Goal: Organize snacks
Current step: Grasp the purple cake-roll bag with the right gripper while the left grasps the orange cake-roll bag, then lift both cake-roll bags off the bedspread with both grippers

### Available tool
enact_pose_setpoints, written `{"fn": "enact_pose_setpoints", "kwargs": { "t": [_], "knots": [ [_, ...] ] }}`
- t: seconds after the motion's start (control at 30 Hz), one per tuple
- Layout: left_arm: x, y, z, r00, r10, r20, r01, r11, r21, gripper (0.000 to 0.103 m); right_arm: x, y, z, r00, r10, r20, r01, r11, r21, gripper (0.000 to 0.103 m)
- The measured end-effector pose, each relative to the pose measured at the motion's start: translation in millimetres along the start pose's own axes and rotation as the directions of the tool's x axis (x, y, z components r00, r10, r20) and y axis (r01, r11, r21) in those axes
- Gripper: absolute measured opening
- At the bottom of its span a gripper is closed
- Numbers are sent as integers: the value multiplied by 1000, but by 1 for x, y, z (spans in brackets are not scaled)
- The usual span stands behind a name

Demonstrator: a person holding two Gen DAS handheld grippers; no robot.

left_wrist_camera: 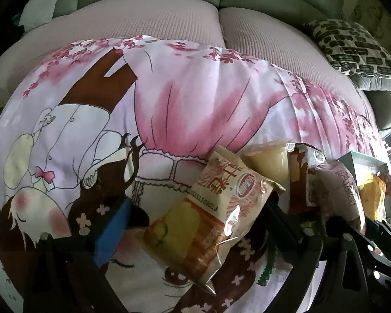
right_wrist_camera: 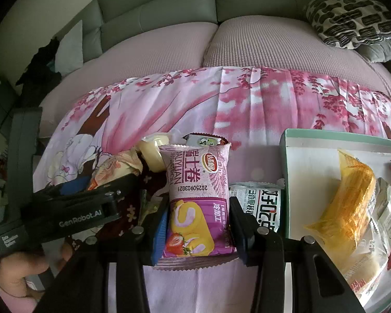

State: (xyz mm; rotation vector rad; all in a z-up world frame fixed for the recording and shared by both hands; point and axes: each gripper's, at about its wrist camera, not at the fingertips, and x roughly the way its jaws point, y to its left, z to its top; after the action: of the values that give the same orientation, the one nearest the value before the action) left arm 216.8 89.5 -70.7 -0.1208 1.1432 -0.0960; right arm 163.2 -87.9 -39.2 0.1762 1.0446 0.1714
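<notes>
Right gripper [right_wrist_camera: 198,224], low centre of its view, clamped on a purple cake-roll packet [right_wrist_camera: 195,200], blue pads pressing both sides. Lay just left of a green-rimmed box [right_wrist_camera: 286,156] holding a yellow packet [right_wrist_camera: 349,203]. Left gripper [left_wrist_camera: 193,227] gaped wide around a beige cake packet [left_wrist_camera: 211,219], untouched, on the pink printed cloth [left_wrist_camera: 195,99].

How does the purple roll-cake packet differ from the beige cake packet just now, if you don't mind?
The purple roll-cake packet sits clamped between the right gripper pads; the beige cake packet lies between the left gripper jaws, which stand wide and ungripping. Purple pictures strawberries, beige yellow cake. Both are sealed.
</notes>
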Motion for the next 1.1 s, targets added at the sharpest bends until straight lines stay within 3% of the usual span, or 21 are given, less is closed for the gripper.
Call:
{"fn": "enact_pose_setpoints", "kwargs": {
  "t": [0.13, 0.27, 0.5, 0.73, 1.1],
  "knots": [
    [-4, -2, 2, 1000, -15, 9, 15, 1000, 0, 60, 0, 0, 0, 1000, 1, 1, -1, 1000, 2, 46],
    [-6, -7, 1, 1000, 2, -2, -2, 1000, 8, 48, -1, 0, 0, 1000, -2, 2, 2, 1000, 0, 46],
    [-19, -9, -1, 999, 35, 10, -35, 999, -1, 43, -7, 2, -2, 1000, 9, 8, -9, 1000, 3, 44],
    [-48, -14, -1, 994, 73, 76, -73, 997, -3, 43, -24, 0, -4, 999, 24, 34, -25, 1000, 16, 44],
    [-85, -39, -3, 985, 52, 165, -55, 998, 14, 43, -51, -13, -8, 998, 12, 62, -15, 998, 56, 44]
  ]
}}
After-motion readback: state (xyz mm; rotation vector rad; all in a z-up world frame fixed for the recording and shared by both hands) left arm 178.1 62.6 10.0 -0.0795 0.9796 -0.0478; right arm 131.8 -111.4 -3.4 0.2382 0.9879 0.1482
